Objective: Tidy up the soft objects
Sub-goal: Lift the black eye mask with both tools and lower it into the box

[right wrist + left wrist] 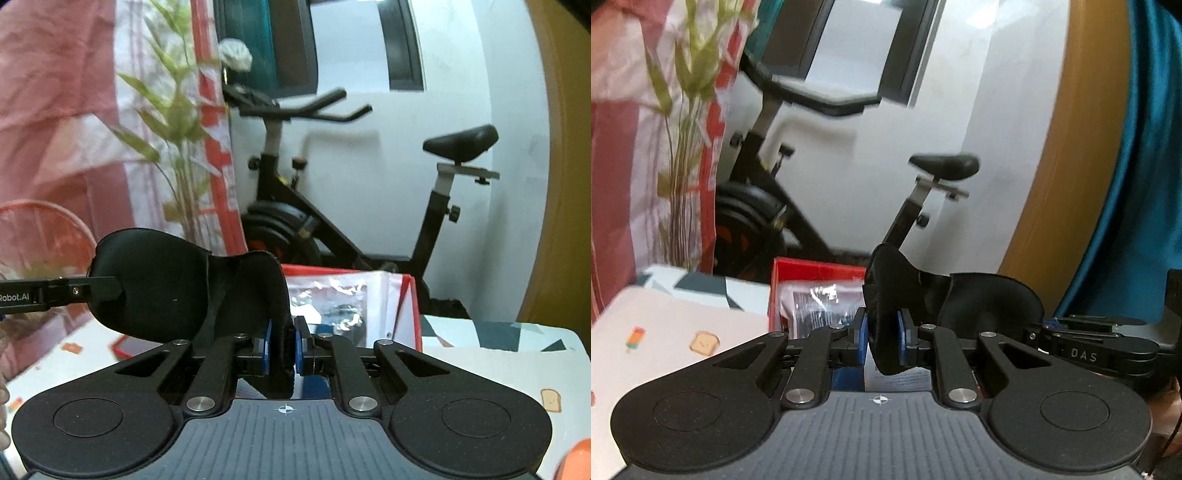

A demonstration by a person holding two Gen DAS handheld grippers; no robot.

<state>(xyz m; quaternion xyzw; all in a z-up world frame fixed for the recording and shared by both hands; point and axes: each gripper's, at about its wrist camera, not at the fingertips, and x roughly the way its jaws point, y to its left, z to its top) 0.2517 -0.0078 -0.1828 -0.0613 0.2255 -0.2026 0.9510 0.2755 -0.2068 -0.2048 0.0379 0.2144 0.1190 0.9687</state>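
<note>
A black padded eye mask (pixel 886 314) hangs in mid-air between 2 hand-held grippers, raised above a table (pixel 676 332) covered in a cloth printed with toast and ice-lolly motifs. The left gripper (pixel 881 336) is clamped on 1 end of the mask, its blue pads (pixel 861 332) squeezing the fabric so that the cup stands on edge between them; in the left wrist view the right gripper (pixel 1049 325) reaches in from the right side and bites the other cup. From the right wrist view, the right gripper (pixel 282 350) is likewise pinched tight on an upright fold of the mask (pixel 155 288), while the left gripper (pixel 114 286) enters from the left edge and grips the broad rounded cup. Just beyond the mask, on the table, stands an open red box (pixel 812 269) holding a crinkled clear plastic packet (pixel 820 302); in the right wrist view the same box (pixel 412 314) sits directly behind the fingers. An exercise bike (pixel 332 206) stands against the white wall behind the table, its saddle (pixel 945 166) visible in both views. A tall green plant (pixel 173 122) rises in front of a red-and-white curtain (pixel 620 147) to the left, and an orange mesh fan guard (pixel 40 236) shows at the left edge of the right wrist view.
</note>
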